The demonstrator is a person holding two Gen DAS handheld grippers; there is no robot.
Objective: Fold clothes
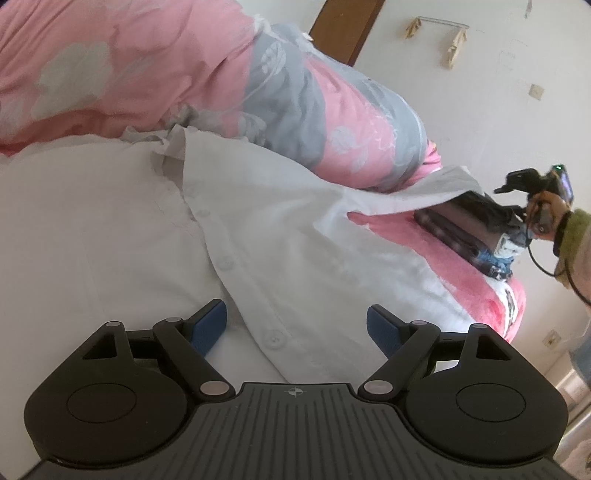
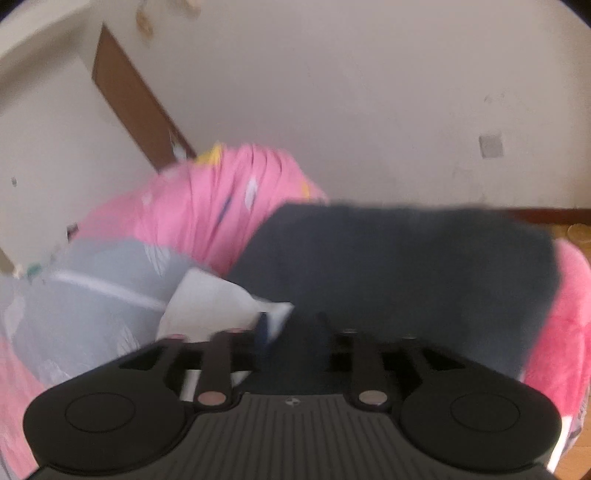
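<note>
A white button-front shirt [image 1: 295, 229] lies spread on the bed, its placket running toward my left gripper [image 1: 295, 325]. That gripper hovers wide open over the hem, and its blue pads [image 1: 210, 325] touch nothing. One white sleeve [image 1: 424, 188] drapes onto a stack of folded dark clothes [image 1: 461, 229] at the right. My right gripper [image 1: 509, 184] is beside that stack, held by a gloved hand. In the blurred right wrist view, my right gripper [image 2: 291, 325] has its fingers apart over the dark folded garment [image 2: 406, 266]. White cloth [image 2: 214, 302] lies just left of it.
A bunched pink and grey quilt [image 1: 314, 110] lies behind the shirt. The pink bedsheet [image 1: 480, 295] ends at the bed's right edge. A brown door frame [image 1: 343, 26] and a pale wall stand beyond. Pink bedding [image 2: 240, 199] sits behind the dark stack.
</note>
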